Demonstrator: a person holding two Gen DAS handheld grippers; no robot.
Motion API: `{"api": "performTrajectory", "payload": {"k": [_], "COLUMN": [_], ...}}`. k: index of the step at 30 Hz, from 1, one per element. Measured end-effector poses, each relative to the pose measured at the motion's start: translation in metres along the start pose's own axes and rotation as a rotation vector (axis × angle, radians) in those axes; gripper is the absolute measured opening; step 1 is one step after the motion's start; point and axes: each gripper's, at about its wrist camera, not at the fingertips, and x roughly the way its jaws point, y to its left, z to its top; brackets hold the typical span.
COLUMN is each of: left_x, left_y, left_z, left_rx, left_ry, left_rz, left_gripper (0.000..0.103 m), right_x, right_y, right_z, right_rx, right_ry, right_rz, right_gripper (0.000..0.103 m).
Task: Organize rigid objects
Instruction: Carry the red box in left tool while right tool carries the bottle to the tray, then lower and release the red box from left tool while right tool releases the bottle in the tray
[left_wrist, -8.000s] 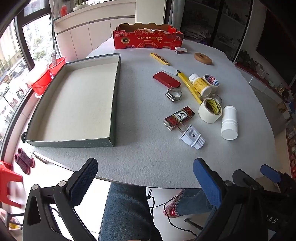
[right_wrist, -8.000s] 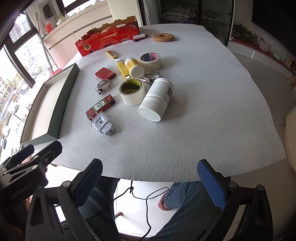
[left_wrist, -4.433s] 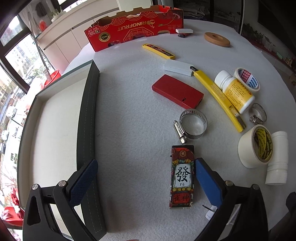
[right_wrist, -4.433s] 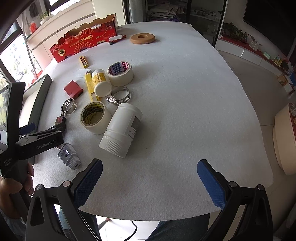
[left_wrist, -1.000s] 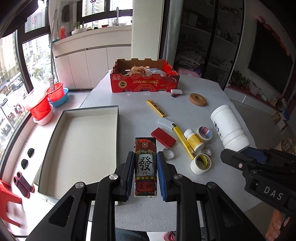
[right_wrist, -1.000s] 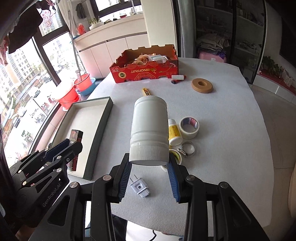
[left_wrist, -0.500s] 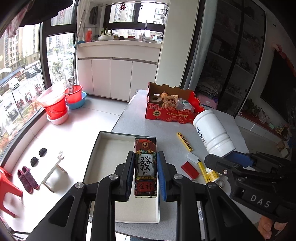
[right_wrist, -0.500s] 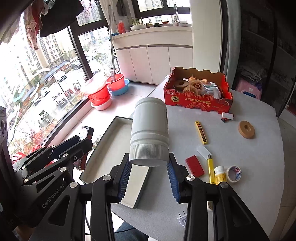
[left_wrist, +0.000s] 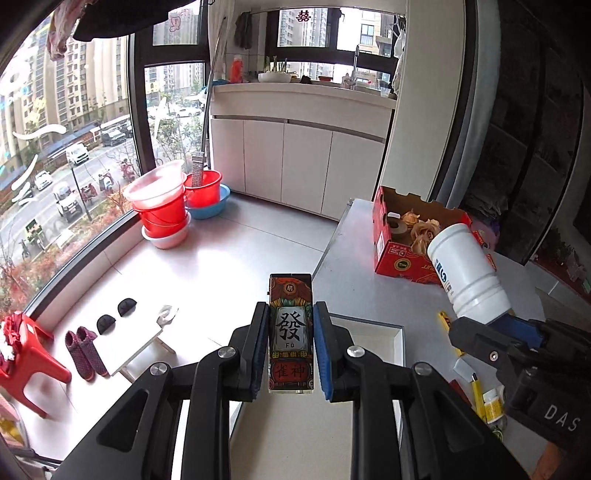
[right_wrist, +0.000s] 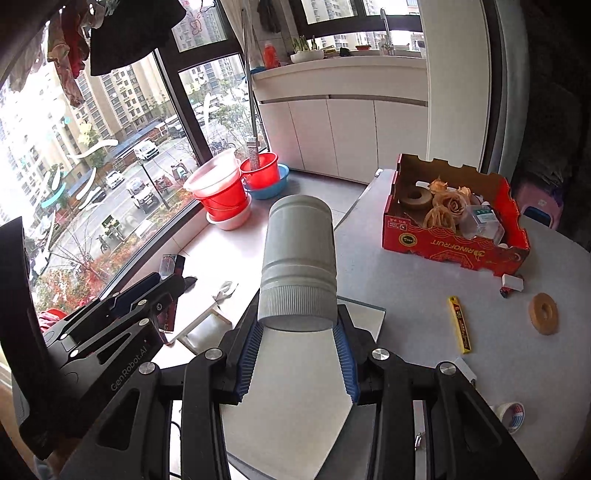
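1. The left claw (left_wrist: 291, 349) pinches a red mahjong-print card box (left_wrist: 290, 332) between its blue pads, held in the air above the near end of the shallow tray (left_wrist: 397, 338).
2. The right claw (right_wrist: 297, 354) clamps a white plastic bottle (right_wrist: 298, 258) at its ribbed cap, base pointing away, also over the tray.
3. The tray sits at the surface's (right_wrist: 424, 291) left edge; what shows of its pale floor is bare.
4. A red cardboard box (right_wrist: 454, 243) at the far edge holds a tape roll, dried roses and a small clear case.
5. A yellow blade case (right_wrist: 460, 325), a tan tape ring (right_wrist: 543, 314) and a striped tape roll (right_wrist: 513, 417) lie loose on the surface.
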Motion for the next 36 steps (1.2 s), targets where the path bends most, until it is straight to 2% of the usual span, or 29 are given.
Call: {"api": "performTrajectory", "payload": {"k": [5,10,16,21,22,23,24,25,26,27,29,36], "left_x": [0.060,0.113,0.148,0.156,0.157,0.157,0.158,0.160,0.161,0.160,0.156,0.146], "left_y": [-0.005,-0.007,-0.008,-0.011,-0.013,-0.014,-0.015,-0.015,-0.013,-0.009,-0.005,-0.013], "left_z": [-0.019,-0.038,-0.051,-0.056,-0.055,-0.056,-0.056,-0.057,-0.058,-0.059,-0.061,-0.065], "left_rx": [0.006,-0.015,-0.024,0.005,0.013,0.019,0.029,0.030,0.020,0.007,-0.013,0.013], "left_ry": [0.088,0.196,0.271,0.272,0.275,0.272,0.273,0.279,0.286,0.282,0.261,0.282], "left_rz": [0.013,0.010,0.022,0.037,0.040,0.044,0.048,0.056,0.068,0.070,0.065,0.043], "left_gripper": [0.026,0.026,0.026,0.026,0.026,0.027,0.039,0.051,0.082,0.098,0.103,0.103], "right_x": [0.061,0.101,0.123,0.122,0.122,0.121,0.120,0.120,0.118,0.115,0.108,0.092], "right_y": [-0.013,-0.026,-0.039,-0.041,-0.041,-0.041,-0.042,-0.044,-0.047,-0.051,-0.057,-0.061], "right_z": [-0.013,-0.029,-0.039,-0.037,-0.036,-0.037,-0.038,-0.038,-0.039,-0.040,-0.042,-0.050], "right_rx": [0.015,0.013,0.036,0.038,0.039,0.039,0.041,0.045,0.053,0.065,0.076,0.077], "right_ry": [0.088,0.161,0.203,0.188,0.186,0.187,0.189,0.190,0.189,0.190,0.182,0.184], "right_rz": [-0.015,-0.052,-0.061,-0.072,-0.071,-0.071,-0.076,-0.108,-0.124,-0.128,-0.134,-0.150], "right_gripper": [0.040,0.040,0.039,0.040,0.041,0.047,0.060,0.064,0.073,0.089,0.098,0.098]}}
